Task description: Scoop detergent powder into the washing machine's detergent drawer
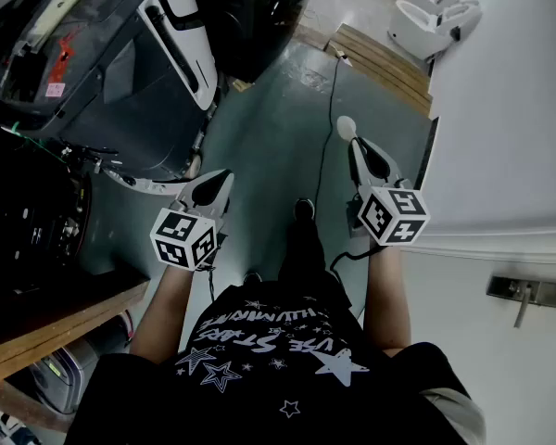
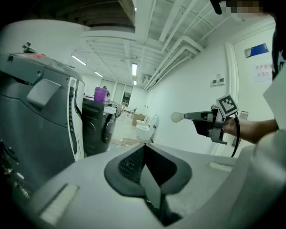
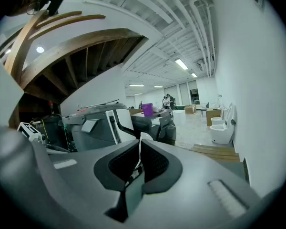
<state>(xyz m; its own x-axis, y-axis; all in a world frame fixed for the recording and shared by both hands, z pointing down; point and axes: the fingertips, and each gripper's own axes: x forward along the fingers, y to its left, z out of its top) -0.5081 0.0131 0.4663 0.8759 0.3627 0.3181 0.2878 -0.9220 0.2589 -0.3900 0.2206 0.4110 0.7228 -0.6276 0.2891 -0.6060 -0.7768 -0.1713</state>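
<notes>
**Scoop in hand, drawer not yet in sight**

We're standing over the grey floor (image 1: pixel 269 146), and the right gripper (image 3: pixel 139 149) has its jaws clamped on the thin handle of a white scoop (image 1: pixel 346 126). The round bowl pokes out ahead, held up in the air. The left gripper (image 2: pixel 144 151) has its jaws pressed together with nothing between them.

What we take for the washing machine (image 1: pixel 120 72) sits to the left, well apart from the scoop. We can't pick out a detergent drawer or any powder in these views. We can't tell whether the bowl is loaded.

We read this as the carry or approach step. Next we'd have to turn left, find the drawer, and keep the scoop level on the way.

As for writing, the dark shirt (image 1: pixel 259 341) shows stars and the word "STARS". The wall notices (image 2: pixel 263 73) are too small to read.
</notes>
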